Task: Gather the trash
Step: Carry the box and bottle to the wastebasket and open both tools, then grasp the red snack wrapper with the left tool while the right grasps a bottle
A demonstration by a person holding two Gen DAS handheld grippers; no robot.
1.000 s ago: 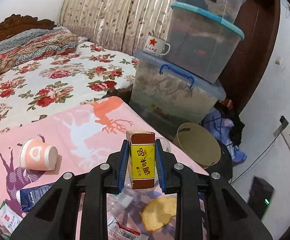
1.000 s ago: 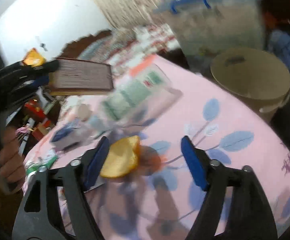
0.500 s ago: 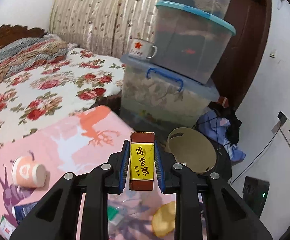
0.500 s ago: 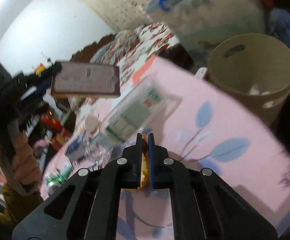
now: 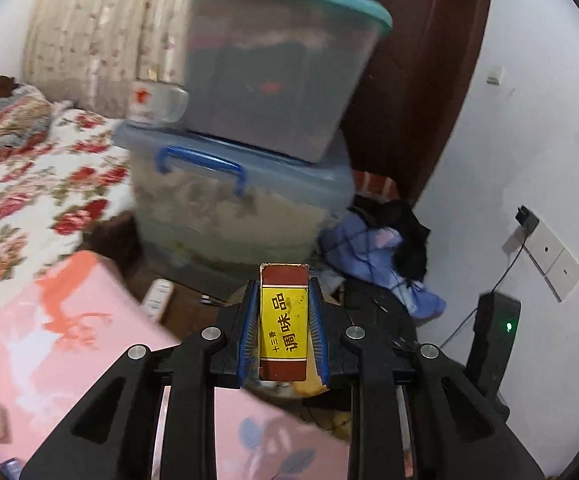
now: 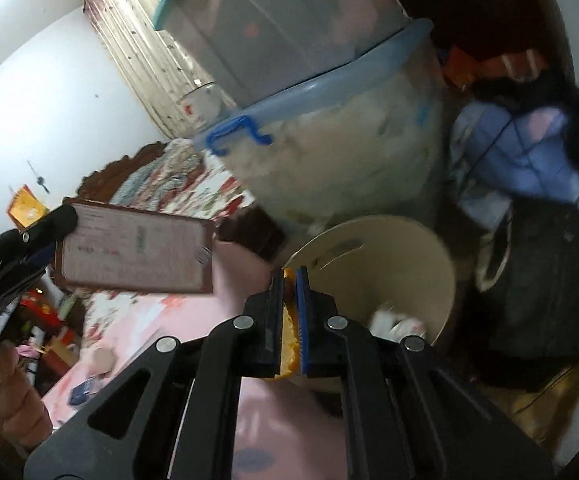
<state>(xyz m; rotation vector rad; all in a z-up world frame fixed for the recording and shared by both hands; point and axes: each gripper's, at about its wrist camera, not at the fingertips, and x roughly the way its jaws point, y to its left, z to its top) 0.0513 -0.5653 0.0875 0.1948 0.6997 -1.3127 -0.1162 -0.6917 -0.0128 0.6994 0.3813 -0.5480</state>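
My left gripper [image 5: 283, 282] is shut on a small red and yellow seasoning box [image 5: 283, 320], held upright past the corner of the pink table cover [image 5: 49, 352]. The right wrist view shows the same box [image 6: 137, 254] sideways at the left, in the left gripper [image 6: 59, 236], with a hand [image 6: 13, 396] below. My right gripper [image 6: 289, 272] pinches a thin piece of orange peel [image 6: 289, 336] between its blue pads. Its jaws are opening slightly, and the peel is still between them. The tips hang at the near rim of a beige trash bin [image 6: 389, 264] with some white scraps inside.
Stacked clear storage boxes [image 5: 249, 200] with a mug [image 5: 157, 100] on one stand right behind the bin. A heap of clothes [image 5: 373, 248] lies to its right and a floral bed [image 5: 29, 184] to the left. A paper cup [image 6: 101, 360] lies on the table.
The right gripper closed on the orange peel and lifted it off the table. Both grippers swung right toward the bin, and the left still carries the box.
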